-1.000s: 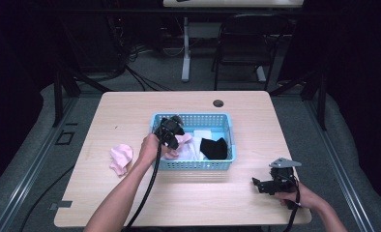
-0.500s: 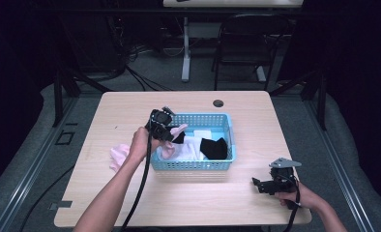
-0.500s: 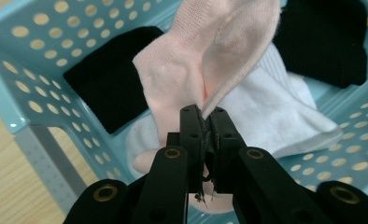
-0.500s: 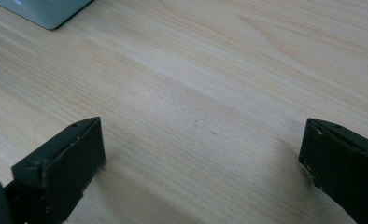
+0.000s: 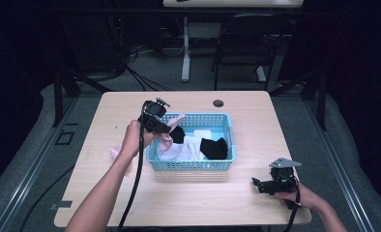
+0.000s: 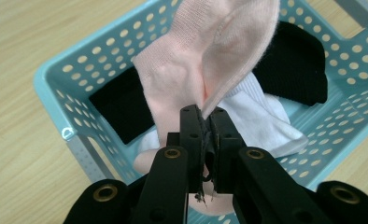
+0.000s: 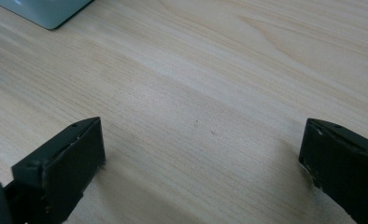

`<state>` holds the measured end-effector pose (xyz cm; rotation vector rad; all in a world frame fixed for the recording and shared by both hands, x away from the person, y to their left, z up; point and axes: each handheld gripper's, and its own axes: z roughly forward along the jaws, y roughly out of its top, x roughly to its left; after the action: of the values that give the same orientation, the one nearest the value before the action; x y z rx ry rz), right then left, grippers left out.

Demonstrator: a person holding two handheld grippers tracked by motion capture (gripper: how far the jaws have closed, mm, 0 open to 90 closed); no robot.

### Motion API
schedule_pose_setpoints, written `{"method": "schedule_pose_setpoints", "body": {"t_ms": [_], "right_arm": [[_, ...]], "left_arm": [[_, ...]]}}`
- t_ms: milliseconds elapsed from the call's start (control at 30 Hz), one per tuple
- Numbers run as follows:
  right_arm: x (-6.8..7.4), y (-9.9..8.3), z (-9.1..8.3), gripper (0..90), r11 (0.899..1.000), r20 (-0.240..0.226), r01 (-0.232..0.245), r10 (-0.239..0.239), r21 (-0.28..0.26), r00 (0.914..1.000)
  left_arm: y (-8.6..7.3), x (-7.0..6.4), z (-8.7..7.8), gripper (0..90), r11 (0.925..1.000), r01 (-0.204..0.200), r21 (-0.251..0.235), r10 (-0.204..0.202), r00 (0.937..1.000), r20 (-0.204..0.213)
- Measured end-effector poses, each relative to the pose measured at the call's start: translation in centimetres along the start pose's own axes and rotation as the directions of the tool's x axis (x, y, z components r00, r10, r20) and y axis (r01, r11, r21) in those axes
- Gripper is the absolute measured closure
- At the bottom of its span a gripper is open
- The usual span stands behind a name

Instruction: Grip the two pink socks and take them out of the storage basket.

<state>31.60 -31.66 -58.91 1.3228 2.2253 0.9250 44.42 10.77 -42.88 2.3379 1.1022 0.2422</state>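
Note:
My left gripper (image 5: 160, 124) (image 6: 206, 122) is shut on a pink sock (image 6: 205, 56) (image 5: 171, 129) and holds it up over the left end of a light-blue basket (image 5: 191, 164) (image 6: 56, 79). Black socks (image 5: 213, 148) (image 6: 294, 65) and a white sock (image 6: 261, 116) (image 5: 183, 151) lie inside the basket. Another pink sock (image 5: 117, 152) rests on the table to the left of the basket, partly behind my left hand. My right gripper (image 5: 257, 185) (image 7: 201, 158) sits low at the table's front right, open, with bare wood between its jaws.
The wooden table (image 5: 130, 106) has a dark round cable hole (image 5: 218, 103) near its far edge. A corner of the basket (image 7: 46, 11) appears at the top left of the right gripper view. A chair (image 5: 246, 43) and desk legs stand beyond the table.
My left gripper has risen and pulled back to the left, lifting the pink sock up out of the basket. The right gripper has stayed where it was.

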Motion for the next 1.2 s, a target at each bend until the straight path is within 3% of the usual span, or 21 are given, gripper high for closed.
{"method": "schedule_pose_setpoints", "body": {"t_ms": [300,600,933,1200], "right_arm": [[0.0,0.0,0.0,0.0,1.0,0.0,0.0,0.0,0.0,1.0],[0.0,0.0,0.0,0.0,1.0,0.001,-0.005,0.005,-0.006,1.0],[0.1,0.0,0.0,0.0,1.0,0.002,-0.004,0.004,-0.007,1.0],[0.1,0.0,0.0,0.0,1.0,0.002,-0.005,0.005,-0.008,1.0]], "left_arm": [[0.0,0.2,-2.7,85.8,0.9982,-0.003,-0.059,0.004,0.9999,0.011],[-1.3,1.3,-5.3,85.8,0.9952,0.003,-0.098,-0.003,1.0,-0.004],[-3.7,3.5,-7.6,85.7,0.9921,0.045,-0.117,-0.05,0.998,-0.038],[-6.1,5.6,-9.2,85.8,0.9864,0.097,-0.133,-0.107,0.9916,-0.072]]}}
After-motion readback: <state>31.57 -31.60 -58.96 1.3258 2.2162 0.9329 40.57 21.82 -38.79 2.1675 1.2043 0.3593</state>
